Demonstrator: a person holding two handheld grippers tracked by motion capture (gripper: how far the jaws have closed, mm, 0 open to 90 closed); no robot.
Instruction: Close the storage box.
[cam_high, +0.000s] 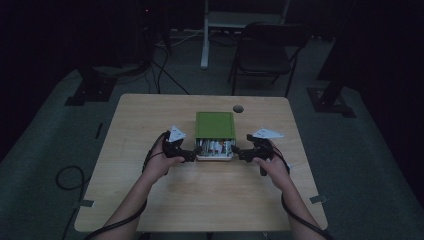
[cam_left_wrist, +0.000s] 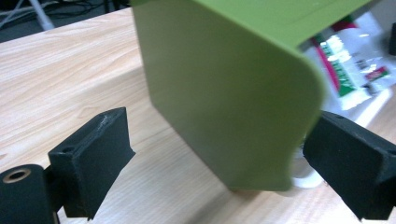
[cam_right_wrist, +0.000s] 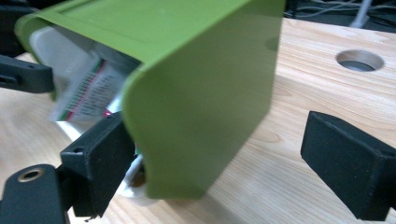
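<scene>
Resting near the middle of the wooden tabletop (cam_high: 150, 200), a green box (cam_high: 215, 124) is seen in the high view with its near end raised or open, so that white packets with red and green print (cam_high: 215, 146) are exposed above a white base (cam_high: 215, 157). The box is flanked by both grippers: the left gripper (cam_high: 192, 154) is held at the box's near left corner and the right gripper (cam_high: 239, 153) at its near right corner, each carried in a hand that comes up from the bottom edge.

In the left gripper view, the fingers (cam_left_wrist: 91, 161) are set wide apart. The rounded lower corner of the green box (cam_left_wrist: 229, 93) is seen between them, closer to the right-hand finger than to the left-hand one, which is well clear of it. Whether the right-hand finger touches the green wall or the white rim beneath cannot be told.

In the right gripper view, the fingers (cam_right_wrist: 100, 158) are likewise spread. The left-hand finger is placed just beside the box's lower corner, at the white base, though contact cannot be confirmed; the right-hand finger is well apart from the green side (cam_right_wrist: 205, 102). A round hole in the tabletop (cam_right_wrist: 359, 59) is seen beyond the box. Nothing is clamped by either gripper.
</scene>
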